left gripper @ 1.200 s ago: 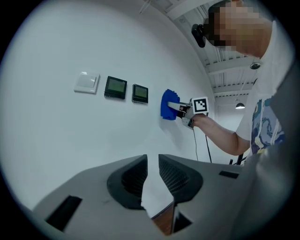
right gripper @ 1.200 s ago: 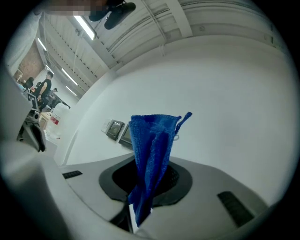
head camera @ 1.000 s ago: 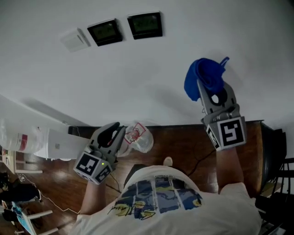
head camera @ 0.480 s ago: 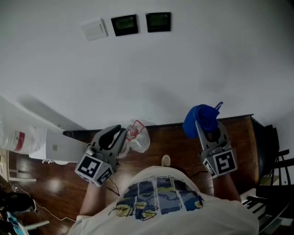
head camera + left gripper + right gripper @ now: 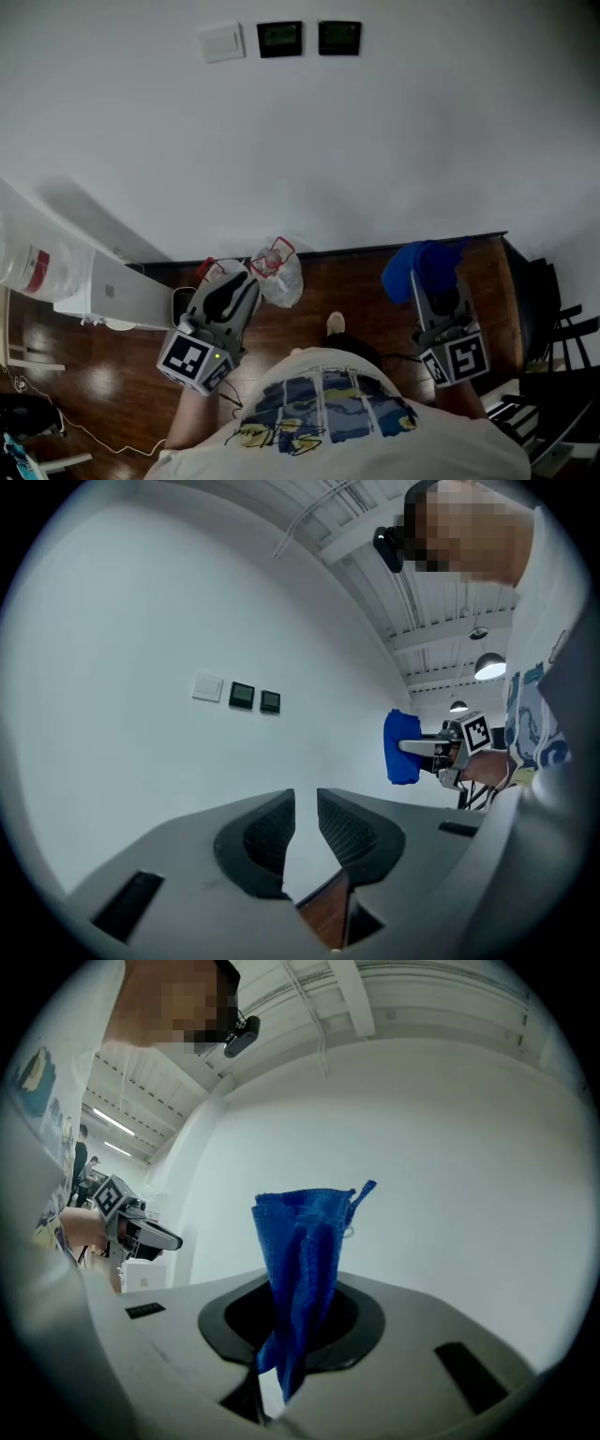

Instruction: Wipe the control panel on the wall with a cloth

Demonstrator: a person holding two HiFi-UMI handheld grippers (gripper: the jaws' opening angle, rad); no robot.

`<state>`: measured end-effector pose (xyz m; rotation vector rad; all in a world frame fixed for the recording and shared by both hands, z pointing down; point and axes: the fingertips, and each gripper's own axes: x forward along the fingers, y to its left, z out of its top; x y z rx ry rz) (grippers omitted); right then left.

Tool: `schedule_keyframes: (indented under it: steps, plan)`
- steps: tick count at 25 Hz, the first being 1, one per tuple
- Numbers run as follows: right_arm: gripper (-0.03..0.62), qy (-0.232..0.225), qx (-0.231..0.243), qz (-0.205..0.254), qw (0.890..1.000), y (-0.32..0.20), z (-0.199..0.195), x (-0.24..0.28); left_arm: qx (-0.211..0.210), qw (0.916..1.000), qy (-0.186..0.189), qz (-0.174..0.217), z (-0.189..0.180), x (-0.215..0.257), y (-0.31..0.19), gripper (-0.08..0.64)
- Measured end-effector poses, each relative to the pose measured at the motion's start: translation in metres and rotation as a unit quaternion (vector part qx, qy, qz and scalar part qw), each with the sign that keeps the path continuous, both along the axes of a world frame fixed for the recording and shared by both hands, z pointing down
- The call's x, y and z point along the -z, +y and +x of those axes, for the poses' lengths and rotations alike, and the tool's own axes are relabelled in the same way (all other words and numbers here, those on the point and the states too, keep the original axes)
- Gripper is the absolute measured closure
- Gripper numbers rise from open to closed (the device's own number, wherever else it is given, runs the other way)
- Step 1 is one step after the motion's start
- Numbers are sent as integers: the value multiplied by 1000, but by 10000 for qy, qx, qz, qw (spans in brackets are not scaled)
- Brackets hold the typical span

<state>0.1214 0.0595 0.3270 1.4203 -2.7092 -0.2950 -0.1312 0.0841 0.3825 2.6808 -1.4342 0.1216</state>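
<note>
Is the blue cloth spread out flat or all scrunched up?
Scrunched up. The blue cloth is bunched in long folds, pinched in the right tongs.

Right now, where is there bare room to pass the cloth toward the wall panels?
Bare wall runs from the control panels down to the baseboard, above the cloth. Crowded: floor at left, with plastic bag and white unit.

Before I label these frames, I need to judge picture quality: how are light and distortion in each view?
Head view: dim, soft shadow on the wall, control panels small but sharp. Left gripper view: fisheye bending, dark corners, glaring ceiling lamp. Right gripper view: same fisheye, blue cloth sharp.
</note>
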Motion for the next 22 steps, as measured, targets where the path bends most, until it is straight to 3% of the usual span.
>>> schedule_keyframes:
  steps: [22]
  plan:
    - [520,60,142,-118,9998,26,-20,-13,-73,9998,122,-135,-9,-6,30,488]
